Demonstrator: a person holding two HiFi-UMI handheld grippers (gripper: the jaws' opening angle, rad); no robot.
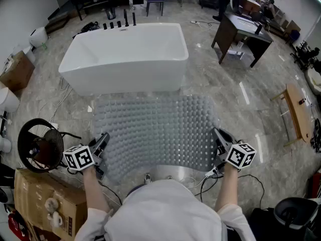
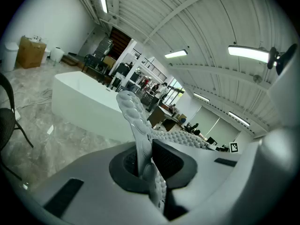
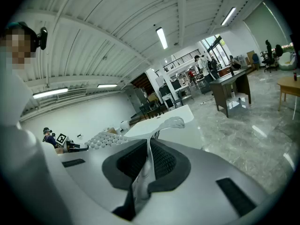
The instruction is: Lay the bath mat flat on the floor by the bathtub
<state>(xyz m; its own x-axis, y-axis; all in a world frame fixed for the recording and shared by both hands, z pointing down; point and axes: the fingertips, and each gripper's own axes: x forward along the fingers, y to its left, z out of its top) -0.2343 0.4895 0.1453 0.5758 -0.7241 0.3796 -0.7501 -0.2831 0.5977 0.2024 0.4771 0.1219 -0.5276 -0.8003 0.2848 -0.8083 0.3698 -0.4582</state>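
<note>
Bath mat [image 1: 155, 132], bathtub [image 1: 125, 54] ahead, fan [image 1: 37, 145] left

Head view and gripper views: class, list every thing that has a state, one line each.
bath mat, held by both side edges, bowed, not yet flat.
left gripper, shut on the bath mat.
right gripper, shut on the bath mat.
bathtub, upright, empty.

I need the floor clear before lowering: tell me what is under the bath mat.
Grey marble floor shows around the bath mat, held by the left gripper and right gripper before the bathtub. The patch beneath it is covered.
</note>
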